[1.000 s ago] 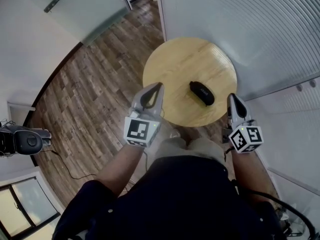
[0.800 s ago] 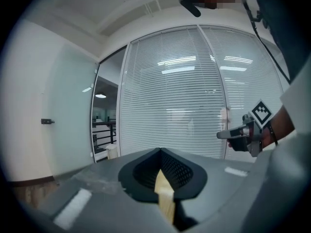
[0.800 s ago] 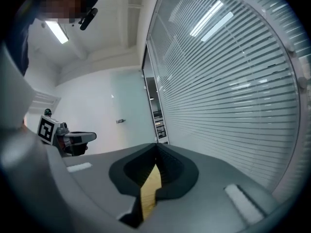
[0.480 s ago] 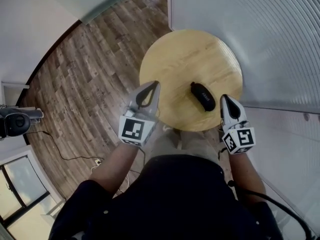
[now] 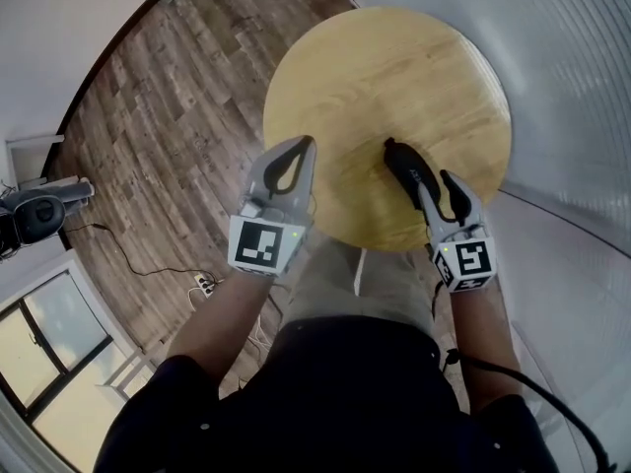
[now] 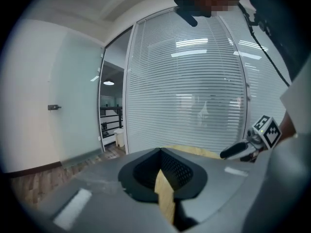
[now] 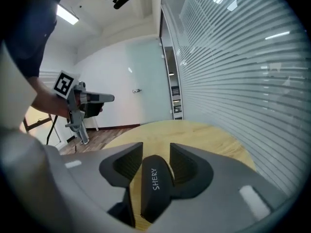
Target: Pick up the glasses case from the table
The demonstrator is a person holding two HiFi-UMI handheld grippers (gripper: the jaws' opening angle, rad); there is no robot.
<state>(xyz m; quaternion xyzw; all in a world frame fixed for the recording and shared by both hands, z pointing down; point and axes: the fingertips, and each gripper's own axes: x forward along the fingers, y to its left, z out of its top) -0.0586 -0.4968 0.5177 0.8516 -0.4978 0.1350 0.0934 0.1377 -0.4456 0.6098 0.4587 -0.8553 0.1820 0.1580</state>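
Observation:
The black oblong glasses case (image 5: 399, 161) (image 7: 154, 181) lies on the round wooden table (image 5: 394, 67) near its front right edge. My right gripper (image 5: 432, 187) (image 7: 155, 149) has come down over the case's near end. Its jaws are opening and stand on either side of the case, with a gap showing on the left side. The case rests on the tabletop. My left gripper (image 5: 306, 144) (image 6: 159, 150) hovers over the table's front left edge with its fingertips together and nothing in them. Only a thin strip of wood shows through its slit.
A wall of white blinds (image 5: 582, 87) curves close around the table's far and right sides. Wooden floor (image 5: 168, 97) lies to the left, with a black device (image 5: 35, 215) and a cable on it. The person's legs are tucked by the table's near edge.
Both grippers have come down toward the table. The right gripper, shut beside the case before, now has its jaws apart with the case between them. The left gripper stays shut.

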